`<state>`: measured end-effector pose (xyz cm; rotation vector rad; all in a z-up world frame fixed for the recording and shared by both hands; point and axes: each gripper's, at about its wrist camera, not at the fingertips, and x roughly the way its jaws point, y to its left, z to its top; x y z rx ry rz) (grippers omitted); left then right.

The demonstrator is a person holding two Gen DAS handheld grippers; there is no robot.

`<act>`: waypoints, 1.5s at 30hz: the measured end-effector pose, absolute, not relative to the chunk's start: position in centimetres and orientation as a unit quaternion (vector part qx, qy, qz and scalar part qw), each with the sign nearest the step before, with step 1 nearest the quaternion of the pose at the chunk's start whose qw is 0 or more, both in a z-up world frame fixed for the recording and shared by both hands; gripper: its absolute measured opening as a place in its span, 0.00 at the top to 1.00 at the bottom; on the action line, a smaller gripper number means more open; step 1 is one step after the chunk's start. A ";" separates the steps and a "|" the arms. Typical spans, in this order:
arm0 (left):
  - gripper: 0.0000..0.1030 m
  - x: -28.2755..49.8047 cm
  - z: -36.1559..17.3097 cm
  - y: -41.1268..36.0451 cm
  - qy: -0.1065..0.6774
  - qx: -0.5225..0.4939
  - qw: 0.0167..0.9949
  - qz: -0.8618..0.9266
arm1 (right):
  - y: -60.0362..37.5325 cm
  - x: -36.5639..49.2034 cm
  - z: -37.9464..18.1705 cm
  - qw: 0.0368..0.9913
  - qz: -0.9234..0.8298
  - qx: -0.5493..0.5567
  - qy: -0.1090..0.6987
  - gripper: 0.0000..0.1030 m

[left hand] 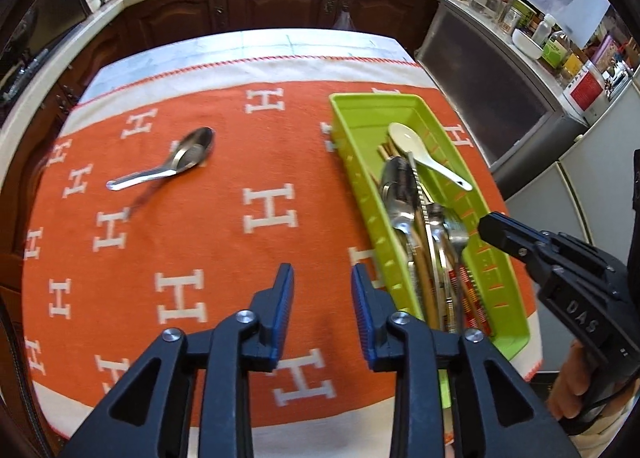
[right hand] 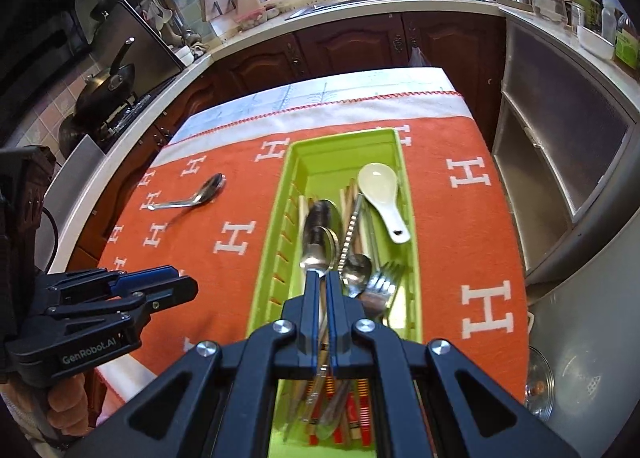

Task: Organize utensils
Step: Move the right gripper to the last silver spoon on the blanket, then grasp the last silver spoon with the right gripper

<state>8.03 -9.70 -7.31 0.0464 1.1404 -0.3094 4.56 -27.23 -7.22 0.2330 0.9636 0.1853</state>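
left gripper (left hand: 322, 272) held apart and empty above the orange letter-patterned cloth (left hand: 224, 242); right gripper (right hand: 323, 278) clenched on the handle of a steel spoon (right hand: 320, 234) over the long lime-green plastic tray (right hand: 412, 242). tray contents: steel spoons, a fork (right hand: 384, 278), chopsticks, a white ceramic soup spoon (right hand: 380, 194). far left, a loose polished steel spoon (left hand: 176, 162) lies on the cloth: light, rigid, probably slippery; best taken at mid-handle.

A green tray (right hand: 404, 194) is filled with spoons, a fork (right hand: 382, 282), chopsticks and a white spoon (right hand: 382, 194). One metal spoon (left hand: 168, 166) is left lying flat, well left of the tray.
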 end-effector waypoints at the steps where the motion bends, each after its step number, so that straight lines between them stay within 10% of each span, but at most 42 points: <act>1: 0.65 7.9 -7.1 -9.3 0.533 0.026 0.834 -0.142 | -26.9 4.5 -7.0 0.875 0.091 0.114 0.461 0.97; 14: 0.33 7.9 -5.3 -2.5 0.477 0.044 0.875 -0.072 | -22.2 6.2 -5.6 0.866 0.125 0.123 0.469 0.97; 45: 0.19 18.8 -8.7 11.9 0.455 0.019 0.889 0.040 | -11.9 23.4 -15.1 0.799 0.077 0.246 0.544 0.84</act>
